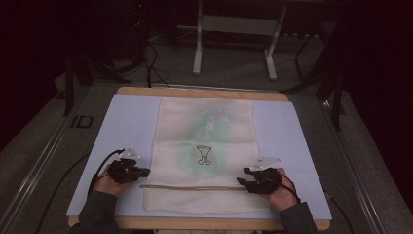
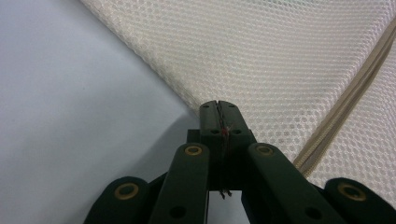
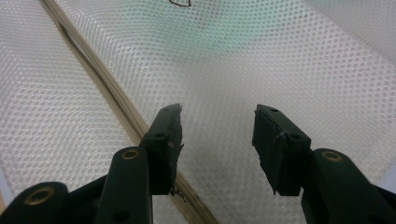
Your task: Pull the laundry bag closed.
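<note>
One mesh bag [image 1: 207, 156], one zipper [image 1: 192, 186], two grippers on a pale blue mat [image 1: 126, 122].

Bag lies flat mid-mat, zipper running across its near end. Left gripper [image 1: 144, 171] at the bag's left edge: jaws pressed together, at the mesh edge in its own view; can't tell if fabric is pinched. Right gripper [image 1: 242, 180] at the zipper's right end: jaws apart over the mesh, nothing between them. High view adds a green print with a black-outline figure [image 1: 204, 154]; gripper views show honeycomb cream netting [image 2: 280, 70] and beige zipper tape [image 3: 112, 93].
</note>
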{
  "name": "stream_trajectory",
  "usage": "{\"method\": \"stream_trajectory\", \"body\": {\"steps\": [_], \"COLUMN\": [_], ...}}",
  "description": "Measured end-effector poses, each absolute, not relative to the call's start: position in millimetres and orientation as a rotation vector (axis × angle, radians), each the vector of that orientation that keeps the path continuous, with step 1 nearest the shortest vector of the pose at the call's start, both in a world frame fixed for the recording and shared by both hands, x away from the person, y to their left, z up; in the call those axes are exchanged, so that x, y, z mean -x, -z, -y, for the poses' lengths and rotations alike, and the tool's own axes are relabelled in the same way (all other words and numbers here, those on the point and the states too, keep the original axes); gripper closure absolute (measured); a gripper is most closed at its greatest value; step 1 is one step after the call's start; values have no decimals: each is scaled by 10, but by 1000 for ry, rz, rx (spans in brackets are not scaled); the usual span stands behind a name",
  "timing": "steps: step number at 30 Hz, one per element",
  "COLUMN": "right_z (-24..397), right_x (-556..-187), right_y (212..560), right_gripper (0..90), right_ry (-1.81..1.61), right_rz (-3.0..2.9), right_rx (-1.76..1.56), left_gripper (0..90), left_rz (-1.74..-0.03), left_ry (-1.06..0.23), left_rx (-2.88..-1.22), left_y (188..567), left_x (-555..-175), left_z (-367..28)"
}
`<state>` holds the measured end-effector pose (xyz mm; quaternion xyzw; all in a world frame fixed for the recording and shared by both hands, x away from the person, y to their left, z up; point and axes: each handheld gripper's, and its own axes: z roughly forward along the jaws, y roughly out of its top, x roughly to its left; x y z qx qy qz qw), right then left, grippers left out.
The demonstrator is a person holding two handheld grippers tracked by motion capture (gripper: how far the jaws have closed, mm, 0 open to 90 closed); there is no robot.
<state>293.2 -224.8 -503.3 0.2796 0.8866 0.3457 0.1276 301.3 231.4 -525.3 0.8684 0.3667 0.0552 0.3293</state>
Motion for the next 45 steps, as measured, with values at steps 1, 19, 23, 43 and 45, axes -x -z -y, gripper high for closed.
{"method": "stream_trajectory", "body": {"steps": [1,19,23,43,45], "right_z": [2241,2028,1969,1696,1660], "right_x": [-2930,-2880,-2868,-2801,-2781], "right_y": [5034,5042,5039,5038,5036], "right_gripper": [520,518,517,552,563], "right_ry": [-1008,-1014,-1034,-1084,-1098], "right_rz": [-2581,-2622,-2631,-2673,-2677], "right_rx": [-813,-740,-721,-642,-641], "left_gripper": [897,897,897,897,897], "left_rz": [-957,-915,-918,-915,-914], "left_ry": [-142,-108,-99,-116,-114], "left_rx": [-2266,-2221,-2227,-2245,-2244], "left_y": [5252,5232,5256,5271,5272], "left_x": [-3013,-3025,-3041,-3048,-3050], "left_z": [-2312,-2314,-2289,-2283,-2284]}}
